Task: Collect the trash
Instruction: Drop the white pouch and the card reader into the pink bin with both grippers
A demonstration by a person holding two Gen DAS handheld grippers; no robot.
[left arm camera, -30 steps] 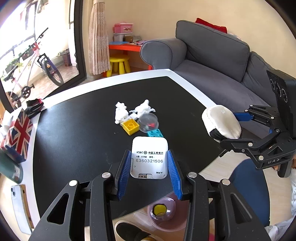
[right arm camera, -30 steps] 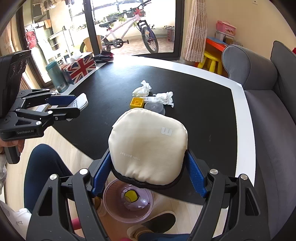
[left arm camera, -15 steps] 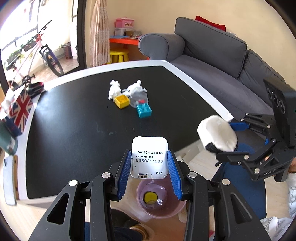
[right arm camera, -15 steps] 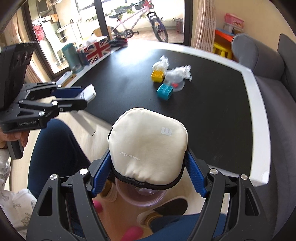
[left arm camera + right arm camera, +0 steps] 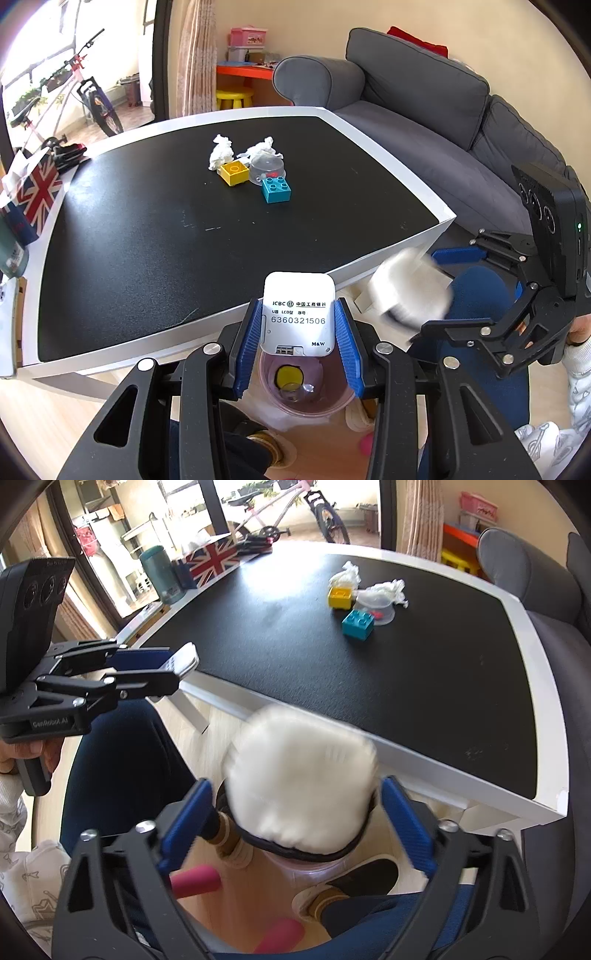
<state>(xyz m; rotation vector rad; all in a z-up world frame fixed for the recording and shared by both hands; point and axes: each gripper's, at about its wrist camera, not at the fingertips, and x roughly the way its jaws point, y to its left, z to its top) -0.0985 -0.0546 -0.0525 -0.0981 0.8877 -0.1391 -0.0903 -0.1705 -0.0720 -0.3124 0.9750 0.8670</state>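
Observation:
My left gripper (image 5: 299,325) is shut on a white ICBC card device (image 5: 298,314) and holds it above a pink plastic bin (image 5: 306,391) on the floor. My right gripper (image 5: 295,805) has its jaws spread; the cream pouch (image 5: 301,794) between them is motion-blurred and clear of both pads, right above the bin (image 5: 314,867). The pouch also shows blurred in the left wrist view (image 5: 406,291). Two crumpled tissues (image 5: 221,155) (image 5: 262,147), a clear plastic lid (image 5: 267,170), a yellow brick (image 5: 233,172) and a teal brick (image 5: 276,189) lie on the black table (image 5: 166,240).
A Union Jack tissue box (image 5: 35,192) and a teal bottle (image 5: 162,574) stand at the table's left edge. A grey sofa (image 5: 424,110) is at the right. The person's legs and feet (image 5: 354,882) are around the bin. A bicycle stands beyond the glass door.
Both grippers pulled back from the table to above the bin on the floor. The right gripper's jaws opened and the pouch has come loose and blurred. The left still holds the card device.

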